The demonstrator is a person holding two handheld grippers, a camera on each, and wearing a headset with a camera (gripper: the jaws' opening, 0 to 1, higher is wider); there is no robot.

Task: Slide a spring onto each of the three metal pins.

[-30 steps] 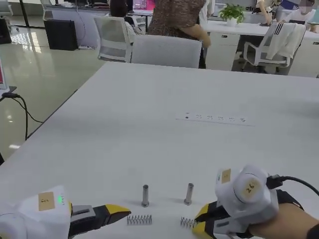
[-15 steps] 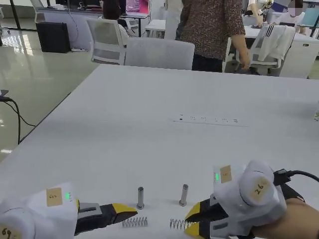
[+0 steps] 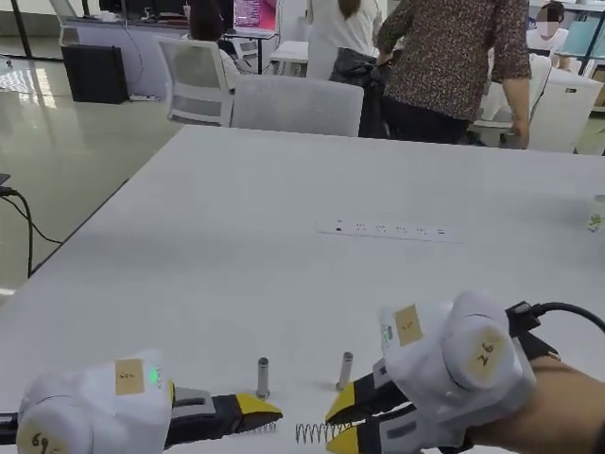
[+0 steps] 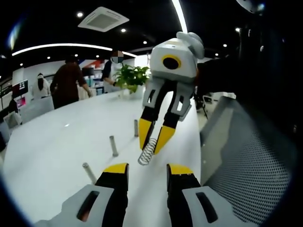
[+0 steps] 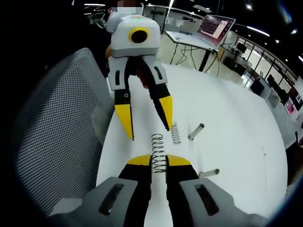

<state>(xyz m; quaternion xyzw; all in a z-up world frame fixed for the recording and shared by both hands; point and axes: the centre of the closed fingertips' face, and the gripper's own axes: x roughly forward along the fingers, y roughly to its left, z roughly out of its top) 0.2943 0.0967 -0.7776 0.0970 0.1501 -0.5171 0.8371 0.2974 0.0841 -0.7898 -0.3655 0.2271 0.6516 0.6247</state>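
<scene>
So the right gripper [image 5: 159, 163] has a spring [image 5: 158, 147] pinched between its yellow tips, while the left gripper [image 4: 147, 169] is spread wide, nothing in it.
The two grippers face each other low over the white table [image 3: 284, 236], and the held spring sticks out toward the left one. A second spring [image 5: 175, 133] lies flat on the table, right by the left tips. Just beyond stand the pins in a row, no spring on any: near pin [image 4: 89, 172], middle pin [image 4: 113, 145], far pin [image 4: 136, 127].

On the table [image 3: 236, 236], a spring [image 5: 175, 133] lies just beside a pin [image 5: 195, 132].
</scene>
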